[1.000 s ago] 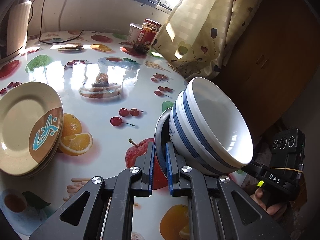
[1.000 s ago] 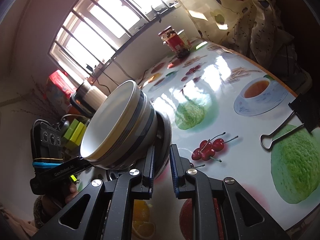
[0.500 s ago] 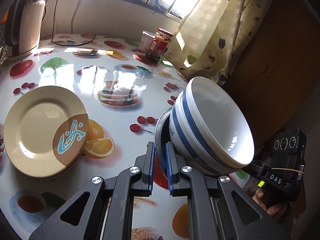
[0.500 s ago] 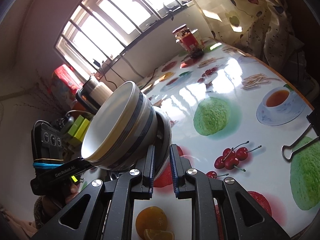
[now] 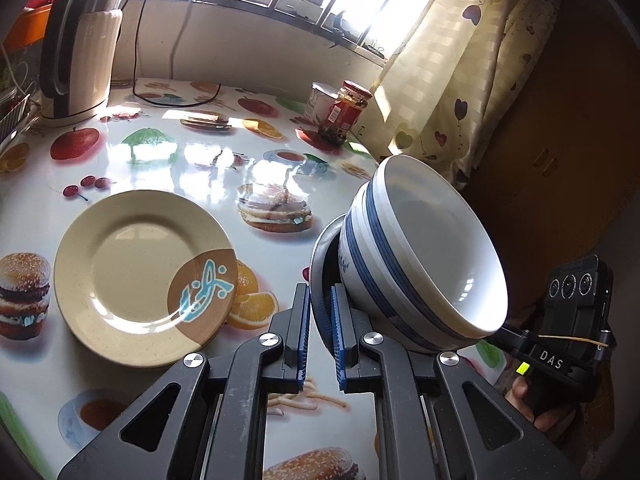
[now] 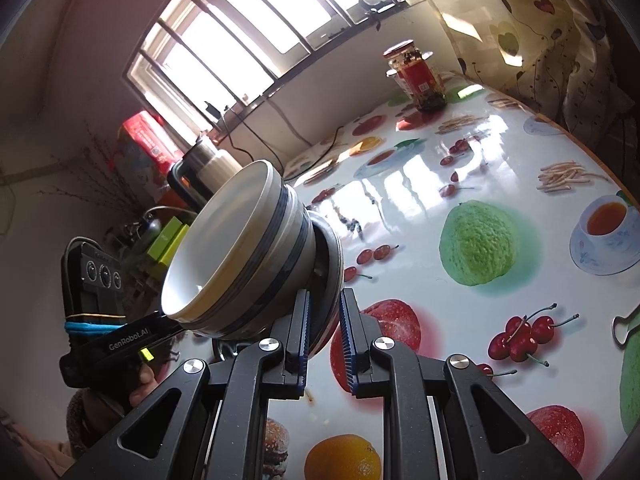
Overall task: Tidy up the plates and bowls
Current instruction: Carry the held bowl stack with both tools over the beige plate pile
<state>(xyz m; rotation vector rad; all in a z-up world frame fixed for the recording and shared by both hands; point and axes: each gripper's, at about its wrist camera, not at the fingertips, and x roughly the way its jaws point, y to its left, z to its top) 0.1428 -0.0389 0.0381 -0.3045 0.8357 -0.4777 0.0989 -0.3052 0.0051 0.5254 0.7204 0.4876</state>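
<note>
A dark-rimmed plate (image 5: 320,268) carries a stack of white bowls with blue bands (image 5: 420,256), all tilted and held above the table. My left gripper (image 5: 320,340) is shut on the plate's rim from one side. My right gripper (image 6: 324,332) is shut on the rim (image 6: 334,264) from the opposite side, with the bowls (image 6: 240,252) to its left. A beige plate with a brown and blue patch (image 5: 144,276) lies on the table, left of my left gripper, on top of other plates.
The fruit-print tablecloth (image 5: 192,168) covers the table. An electric kettle (image 5: 76,48) stands at the far left with its cord. A jar (image 5: 346,112) and a tin stand at the far edge by the curtain (image 5: 460,60). A binder clip (image 6: 624,326) lies at the right.
Both grippers, still holding the plate with the bowls, have pulled back and risen. The beige plate stack now shows nearer the middle of the left wrist view, and the kettle has come into view.
</note>
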